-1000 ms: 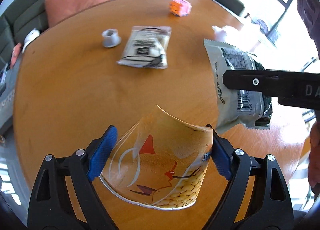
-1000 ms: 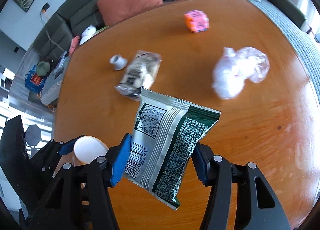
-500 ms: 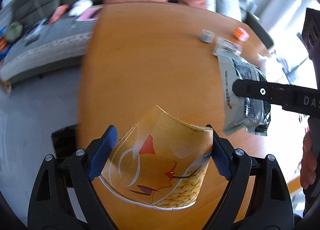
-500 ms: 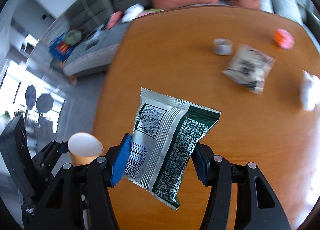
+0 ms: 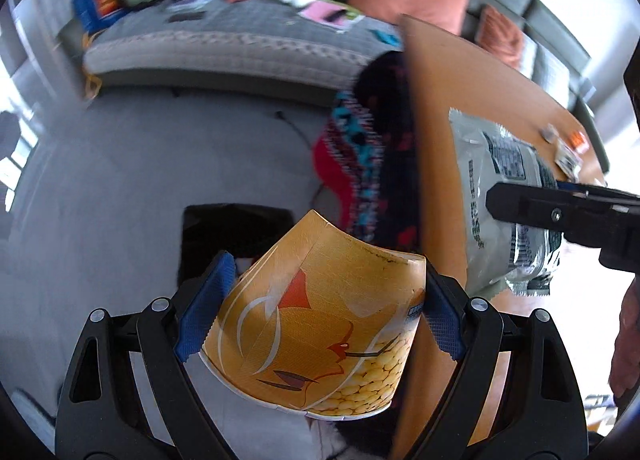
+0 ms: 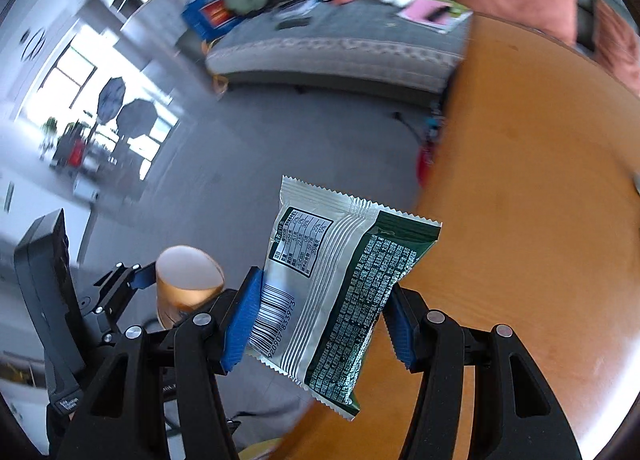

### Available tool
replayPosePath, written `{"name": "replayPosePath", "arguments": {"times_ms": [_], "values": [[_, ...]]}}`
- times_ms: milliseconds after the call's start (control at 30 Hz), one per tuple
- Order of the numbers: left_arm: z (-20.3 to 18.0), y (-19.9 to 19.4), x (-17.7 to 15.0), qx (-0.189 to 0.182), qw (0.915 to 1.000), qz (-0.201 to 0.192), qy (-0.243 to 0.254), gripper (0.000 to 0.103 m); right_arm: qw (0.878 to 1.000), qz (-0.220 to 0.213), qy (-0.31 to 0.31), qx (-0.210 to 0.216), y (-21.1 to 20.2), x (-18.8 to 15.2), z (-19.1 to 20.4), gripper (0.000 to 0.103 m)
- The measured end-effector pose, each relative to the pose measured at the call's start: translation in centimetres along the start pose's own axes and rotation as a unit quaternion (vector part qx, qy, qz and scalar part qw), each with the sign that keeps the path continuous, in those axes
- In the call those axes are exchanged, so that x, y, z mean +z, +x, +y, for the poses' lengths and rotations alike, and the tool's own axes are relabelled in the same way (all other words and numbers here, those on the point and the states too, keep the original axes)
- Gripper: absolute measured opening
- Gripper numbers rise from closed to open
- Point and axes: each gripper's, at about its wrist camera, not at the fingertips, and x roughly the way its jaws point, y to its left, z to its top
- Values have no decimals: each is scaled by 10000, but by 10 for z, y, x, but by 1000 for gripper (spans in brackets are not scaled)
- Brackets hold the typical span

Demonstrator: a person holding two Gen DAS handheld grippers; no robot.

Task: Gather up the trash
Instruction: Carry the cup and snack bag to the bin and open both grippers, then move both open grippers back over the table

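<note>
Orange paper, printed with corn kernels, fills the left tongs [image 5: 320, 310]: the cup [image 5: 320, 324] sits crosswise between the blue pads, one pad on each flank, its wall slightly flattened by the squeeze. The right tongs [image 6: 324, 320] clamp the wrapper [image 6: 340, 284], a silver and green snack pouch, by its lower half, so the upper half stands free above the pads. Both loads hang past the edge of the tabletop [image 6: 540, 199], the cup over grey floor, the wrapper straddling the rim.

A dark, square-mouthed bin [image 5: 236, 227] shows on the floor just beyond the cup in the left view; it is the likely drop point, though its inside cannot be read.

To do the drop well, each pair of tongs should be brought squarely over that dark mouth before letting go, because both items are light and will drift or tumble. The cup is the better first release: it lies closest to the bin and needs only a small widening of the pads to slip out. The wrapper, being flat and limp, may cling to a pad, so the right tongs should open wide and low over the bin. The two tongs ride close together and should not cross.

More trash appears to remain on the far end of the tabletop.
</note>
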Motion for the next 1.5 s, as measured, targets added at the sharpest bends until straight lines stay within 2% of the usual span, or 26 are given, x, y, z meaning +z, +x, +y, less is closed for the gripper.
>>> {"name": "replayPosePath", "arguments": {"times_ms": [300, 333, 367, 467, 533, 667, 900, 1133, 1367, 1500], "values": [[88, 1, -11, 356, 9976, 104, -584, 86, 9987, 292, -399, 89, 58, 30, 76, 60], [95, 2, -11, 392, 9971, 144, -641, 94, 9986, 354, -362, 118, 62, 32, 77, 69], [102, 4, -10, 510, 9961, 225, -690, 97, 9985, 439, -318, 125, 67, 36, 80, 78], [115, 11, -10, 777, 9926, 373, -853, 97, 9989, 395, -199, 122, 69, 46, 89, 79], [128, 13, -11, 704, 9899, 463, -1137, 97, 9990, 345, -257, 105, 68, 47, 94, 79], [137, 13, -12, 588, 9887, 437, -1307, 97, 9989, 299, -359, 33, 63, 43, 97, 79], [129, 2, -9, 477, 9902, 233, -1291, 97, 9994, 186, -288, 5, 48, 33, 87, 79], [103, 5, -8, 307, 9932, 194, -1103, 97, 9999, 61, -127, -76, 25, 17, 67, 79], [57, -3, -12, 319, 9959, 145, -837, 97, 9999, -152, -4, 23, -5, -2, 37, 79], [19, -11, -14, 276, 9968, 79, -753, 97, 9997, -205, 70, 119, -24, -17, 10, 79]]}}
